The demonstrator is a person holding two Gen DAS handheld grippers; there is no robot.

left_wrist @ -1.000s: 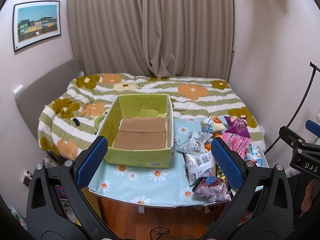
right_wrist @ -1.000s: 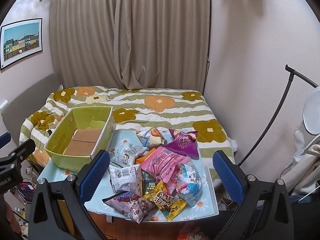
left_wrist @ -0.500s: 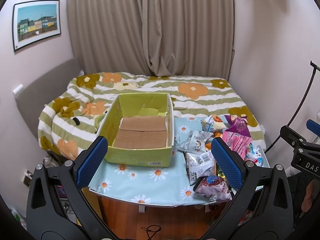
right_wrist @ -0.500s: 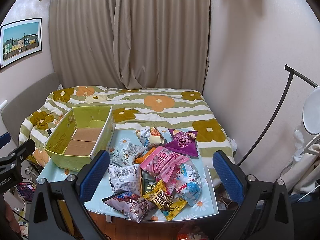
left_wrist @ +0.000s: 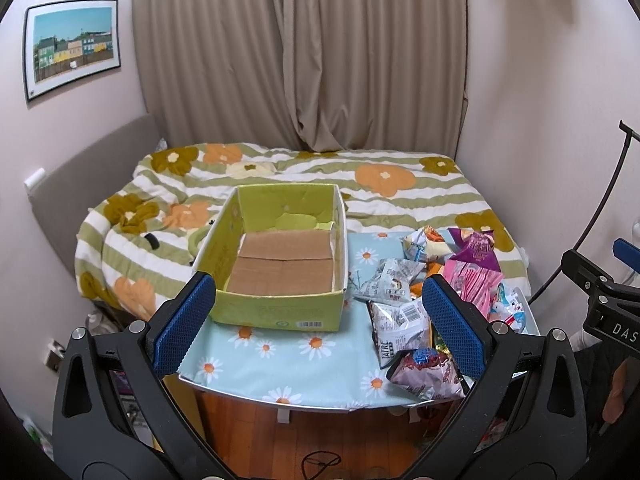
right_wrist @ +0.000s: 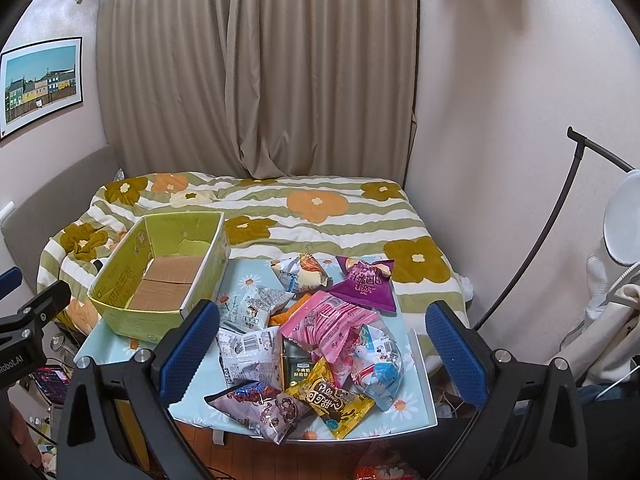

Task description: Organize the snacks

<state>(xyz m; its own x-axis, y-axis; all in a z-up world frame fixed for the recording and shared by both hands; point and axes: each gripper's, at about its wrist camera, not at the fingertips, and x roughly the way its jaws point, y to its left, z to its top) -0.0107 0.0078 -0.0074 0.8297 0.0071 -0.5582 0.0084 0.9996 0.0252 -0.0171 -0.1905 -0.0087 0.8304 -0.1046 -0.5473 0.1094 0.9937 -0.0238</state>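
Note:
An empty yellow-green cardboard box stands on the left of a small table with a daisy-print cloth. A pile of several snack packets lies on the right of the table: a pink packet, a purple packet, a yellow packet, silver packets. My left gripper is open and empty, held before the table's front edge. My right gripper is open and empty, above the front of the pile.
A bed with a striped flower-print cover lies behind the table. Curtains hang at the back. A black lamp stand and white lamp head stand at the right. Wood floor shows below the table.
Both views have barely shifted; the table and box sit slightly lower and closer in frame. Both grippers stay open and empty.

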